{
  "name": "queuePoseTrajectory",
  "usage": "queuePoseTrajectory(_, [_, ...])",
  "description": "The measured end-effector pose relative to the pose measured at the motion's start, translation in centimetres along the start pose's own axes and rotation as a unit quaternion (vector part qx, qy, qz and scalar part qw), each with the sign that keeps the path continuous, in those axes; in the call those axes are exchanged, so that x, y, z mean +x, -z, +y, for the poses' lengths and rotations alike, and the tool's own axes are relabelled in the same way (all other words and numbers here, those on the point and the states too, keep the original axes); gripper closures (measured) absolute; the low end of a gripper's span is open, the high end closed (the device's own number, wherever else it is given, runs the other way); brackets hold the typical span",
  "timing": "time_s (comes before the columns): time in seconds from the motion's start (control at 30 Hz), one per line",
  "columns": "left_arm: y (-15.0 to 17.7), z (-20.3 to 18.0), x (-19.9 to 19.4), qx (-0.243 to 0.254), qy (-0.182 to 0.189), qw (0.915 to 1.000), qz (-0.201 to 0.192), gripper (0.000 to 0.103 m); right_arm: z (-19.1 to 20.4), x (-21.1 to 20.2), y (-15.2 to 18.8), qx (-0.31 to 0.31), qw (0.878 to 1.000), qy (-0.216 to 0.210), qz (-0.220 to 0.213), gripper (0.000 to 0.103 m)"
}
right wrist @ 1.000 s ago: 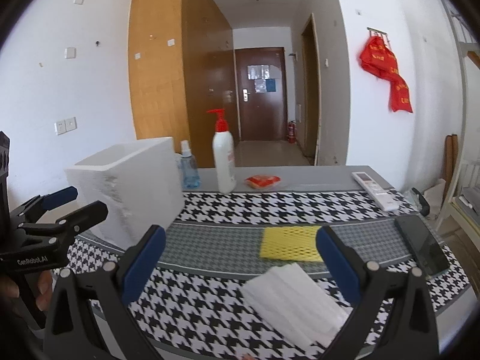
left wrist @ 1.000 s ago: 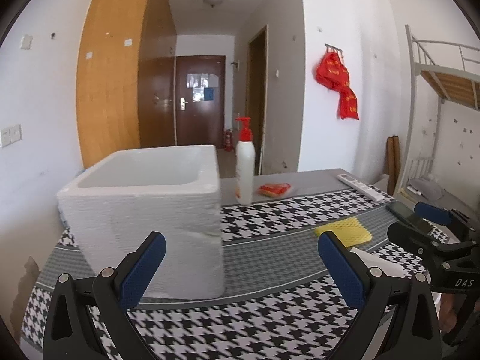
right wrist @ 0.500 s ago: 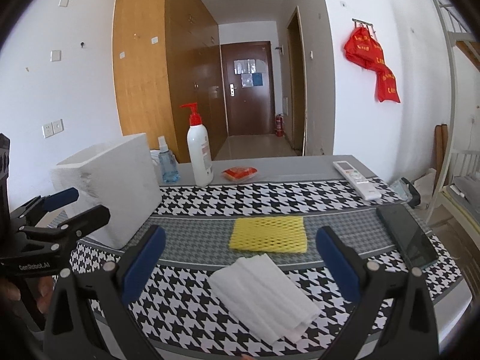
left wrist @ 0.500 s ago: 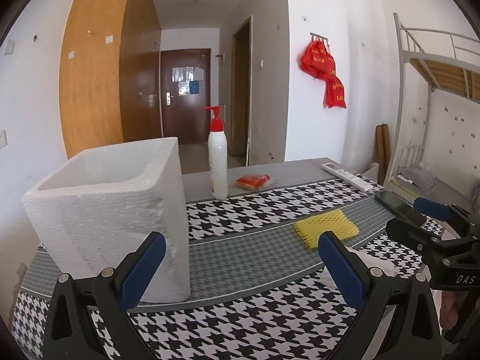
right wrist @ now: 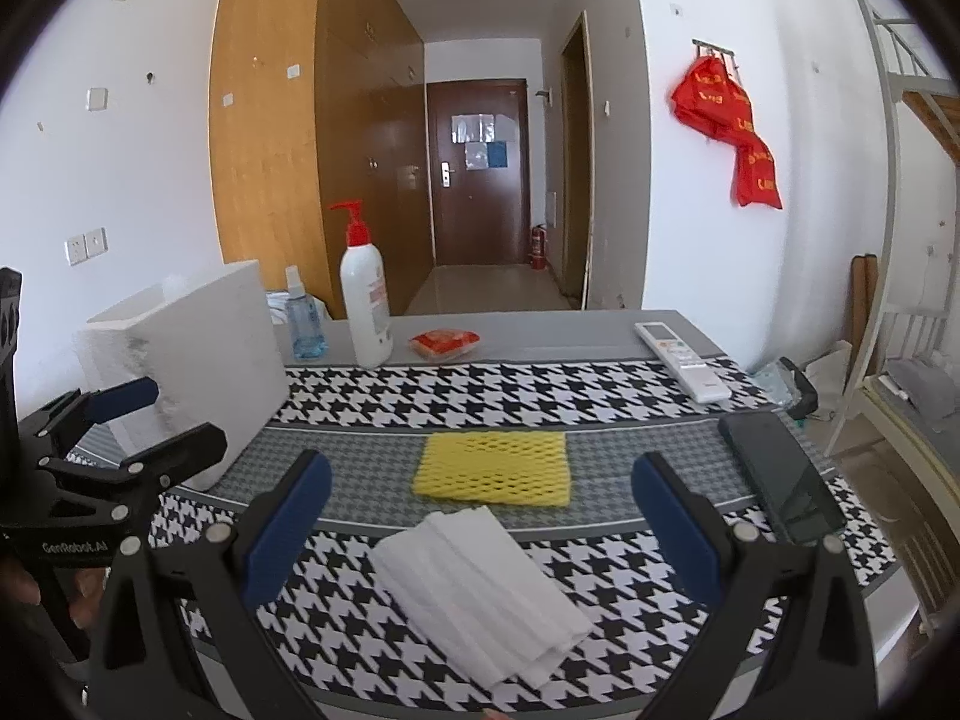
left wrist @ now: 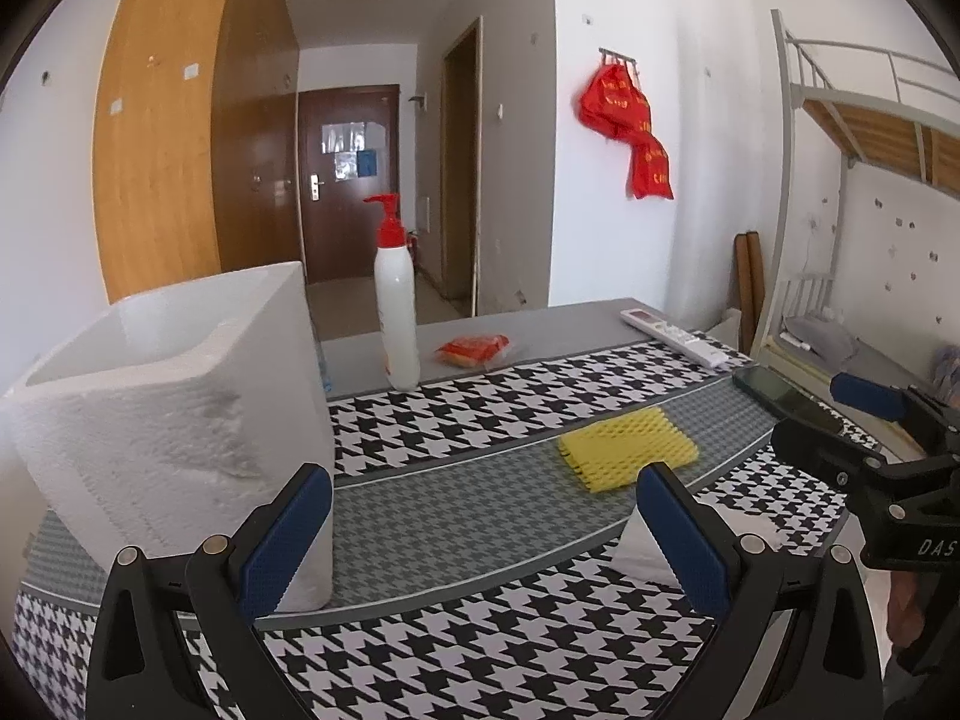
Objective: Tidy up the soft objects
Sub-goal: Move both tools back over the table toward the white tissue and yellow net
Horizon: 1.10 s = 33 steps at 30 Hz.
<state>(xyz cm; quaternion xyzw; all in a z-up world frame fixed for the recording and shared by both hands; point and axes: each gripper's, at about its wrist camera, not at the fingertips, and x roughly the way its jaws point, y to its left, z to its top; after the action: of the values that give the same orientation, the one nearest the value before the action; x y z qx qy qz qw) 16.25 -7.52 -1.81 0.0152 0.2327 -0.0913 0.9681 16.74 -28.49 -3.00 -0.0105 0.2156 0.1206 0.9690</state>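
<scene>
A yellow foam net sleeve lies flat on the grey band of the tablecloth; it also shows in the left wrist view. A folded white foam sheet lies in front of it, near the table's front edge, partly hidden in the left wrist view. A white styrofoam box stands open-topped at the left. My right gripper is open and empty, just above the white sheet. My left gripper is open and empty, beside the box.
A white pump bottle, a blue spray bottle and an orange packet stand at the table's back. A remote and a black phone lie at the right. A bunk bed frame is beyond.
Both grippers swung to the right and drew slightly closer to the table. The box slid left in the views and the yellow sleeve and white sheet moved toward centre. Both stay open.
</scene>
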Motion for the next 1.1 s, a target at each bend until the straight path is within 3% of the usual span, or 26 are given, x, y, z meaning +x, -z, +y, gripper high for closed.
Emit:
queuePoseTrajectory(0.53, [0.4, -3.1, 2.9, 0.021, 0.035, 0.9983, 0.042, 0.001, -3.2, 2.0, 0.2, 0.009, 0.999, 0.020, 0.024, 0.001])
queuePoseTrajectory(1.1, [1.4, -5.8, 5.2, 0.010, 0.073, 0.9920, 0.103, 0.001, -4.1, 5.2, -0.5, -0.009, 0.998, -0.016, 0.059, 0.001])
